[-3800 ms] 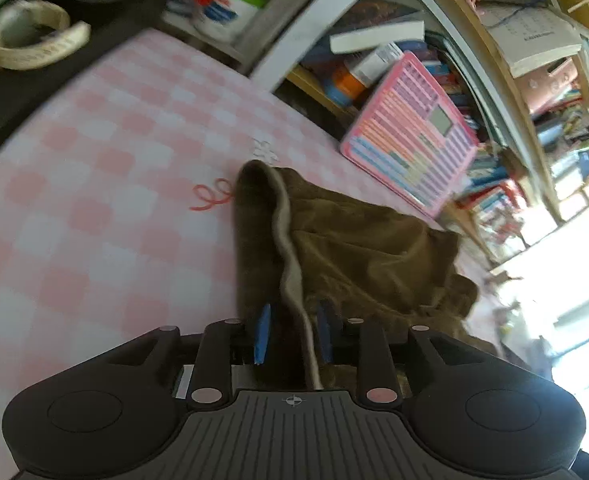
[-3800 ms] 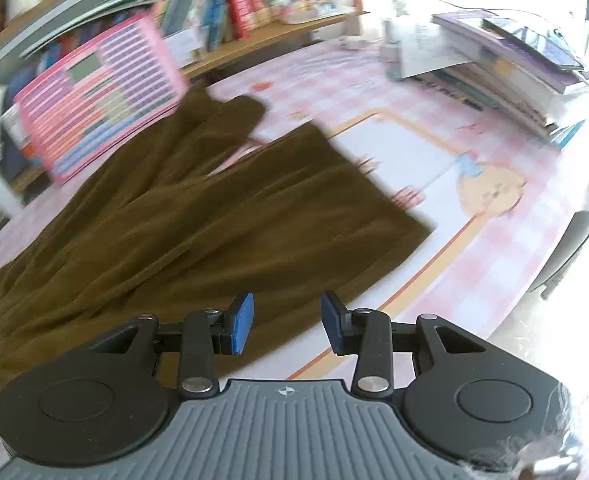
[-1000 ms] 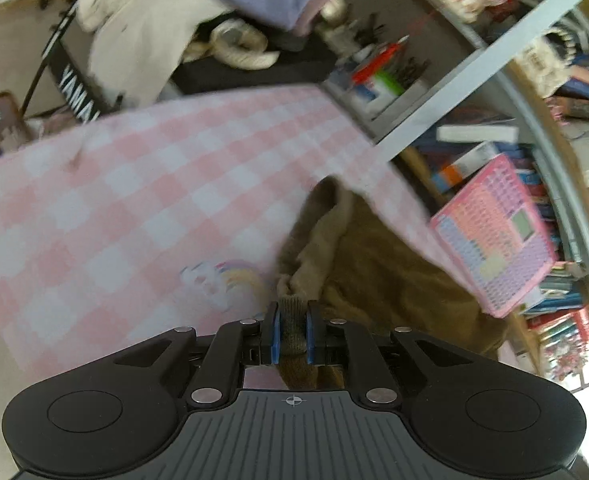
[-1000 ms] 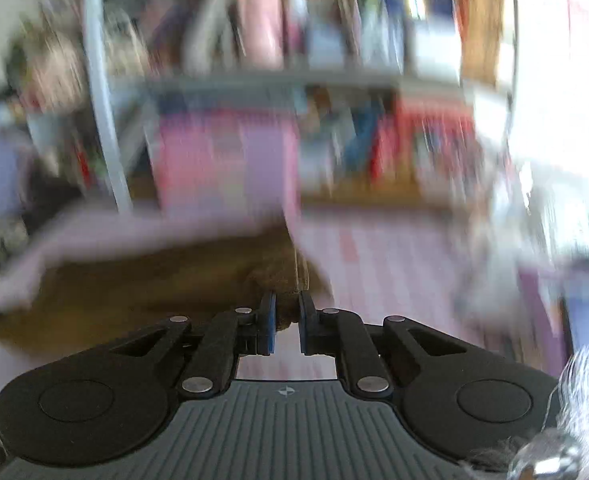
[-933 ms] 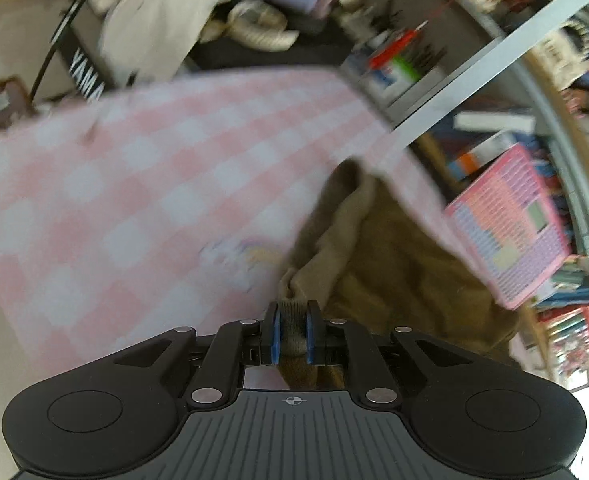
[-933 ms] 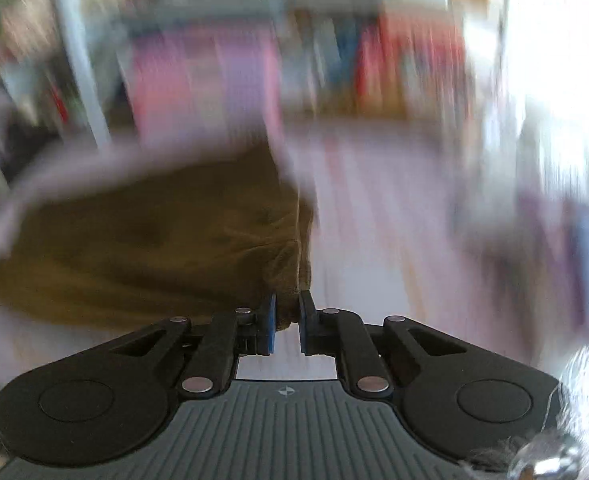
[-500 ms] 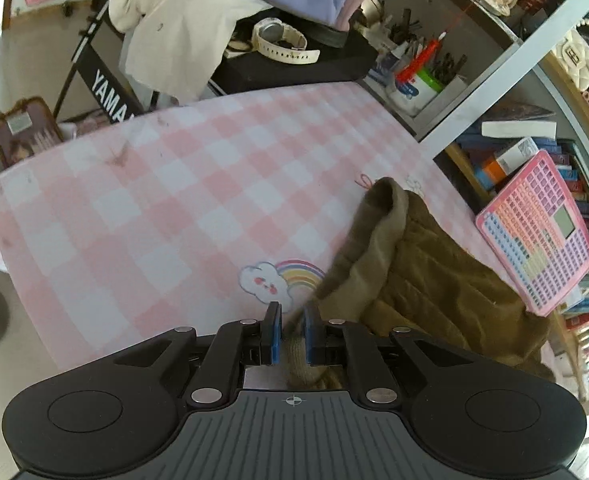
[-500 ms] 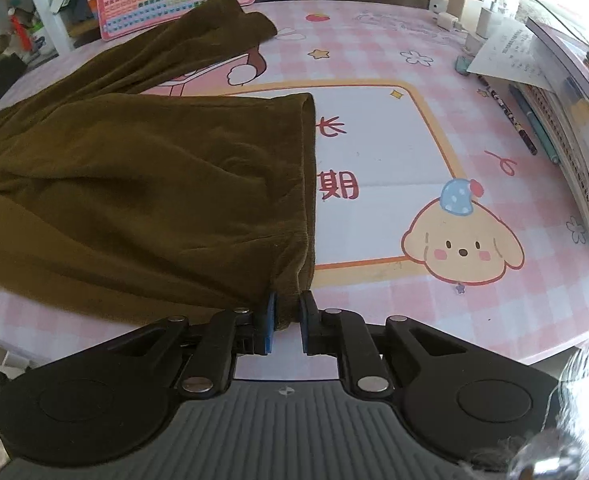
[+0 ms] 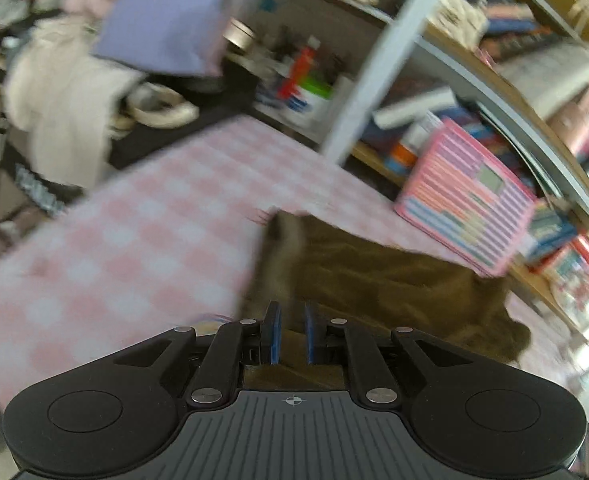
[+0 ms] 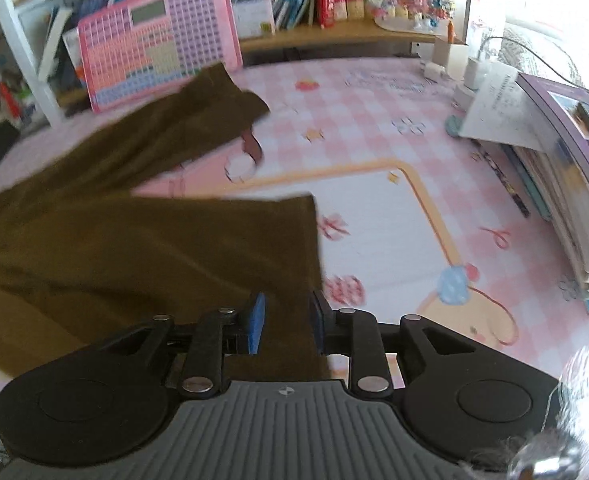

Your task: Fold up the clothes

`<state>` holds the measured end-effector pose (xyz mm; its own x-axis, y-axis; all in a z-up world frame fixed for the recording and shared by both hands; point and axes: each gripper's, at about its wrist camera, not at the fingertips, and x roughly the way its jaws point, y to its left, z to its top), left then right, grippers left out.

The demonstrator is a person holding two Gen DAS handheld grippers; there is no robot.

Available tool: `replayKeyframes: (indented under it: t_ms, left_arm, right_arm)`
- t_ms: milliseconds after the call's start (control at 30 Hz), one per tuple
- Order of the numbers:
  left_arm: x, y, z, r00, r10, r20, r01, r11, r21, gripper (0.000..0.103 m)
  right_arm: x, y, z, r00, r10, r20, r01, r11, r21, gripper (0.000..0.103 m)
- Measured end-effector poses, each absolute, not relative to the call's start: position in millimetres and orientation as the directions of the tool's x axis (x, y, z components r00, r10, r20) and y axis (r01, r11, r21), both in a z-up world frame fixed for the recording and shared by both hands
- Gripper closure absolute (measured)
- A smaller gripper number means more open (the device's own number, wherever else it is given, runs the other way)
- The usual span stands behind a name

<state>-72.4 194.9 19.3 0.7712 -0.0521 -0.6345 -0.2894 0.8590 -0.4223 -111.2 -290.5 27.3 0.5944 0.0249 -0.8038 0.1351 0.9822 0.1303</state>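
Brown trousers (image 10: pixel 154 248) lie spread on the pink checked table cover (image 10: pixel 374 120), one leg reaching toward the back and the other ending at a hem just ahead of my right gripper (image 10: pixel 286 326). Its jaws are opening and stand apart over the hem's near corner; the pads do not press the cloth. In the left wrist view, the waist end of the trousers (image 9: pixel 394 280) lies below my left gripper (image 9: pixel 291 332). Those jaws are opening by a narrow gap. Brown cloth shows through the gap, but no fold stands up between the pads. This view is blurred.
A pink toy keyboard (image 10: pixel 158 36) leans on the bookshelf behind the table. Stacked books (image 10: pixel 566 160) and chargers sit at the right edge. A white shelf post (image 9: pixel 374 60), pen pots and a dark stand heaped with pale clothes (image 9: pixel 66 120) are at the left end.
The right jaws have parted and let go of the hem they pinched. The left gripper has risen and rolled, and the waistband no longer stands pinched between its pads.
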Motion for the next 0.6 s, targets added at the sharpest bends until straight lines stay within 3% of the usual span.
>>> replayKeyframes:
  t_ms: [233,400,600]
  left_arm:
    - [-42.5,174.6,-22.2,0.699,-0.183,-0.691,-0.216,0.868,-0.448,0.09]
    - [-37.6,175.0,-40.0,0.663,-0.184,-0.726,-0.243,0.864,-0.441,0.087]
    - [-51.4,171.0,-27.9,0.698,-0.154,-0.7,-0.294,0.829,-0.475,0.086]
  right_arm:
    - [-80.6,-272.0,53.1,0.62,0.022,-0.784,0.093,0.99,0.101,0.071]
    - [-38.2,-272.9,68.3,0.627,0.065,-0.776,0.001,0.997,0.084,0.069]
    - [64.3,-272.2,69.0,0.6,0.175,-0.78,-0.181,0.98,0.081,0.064]
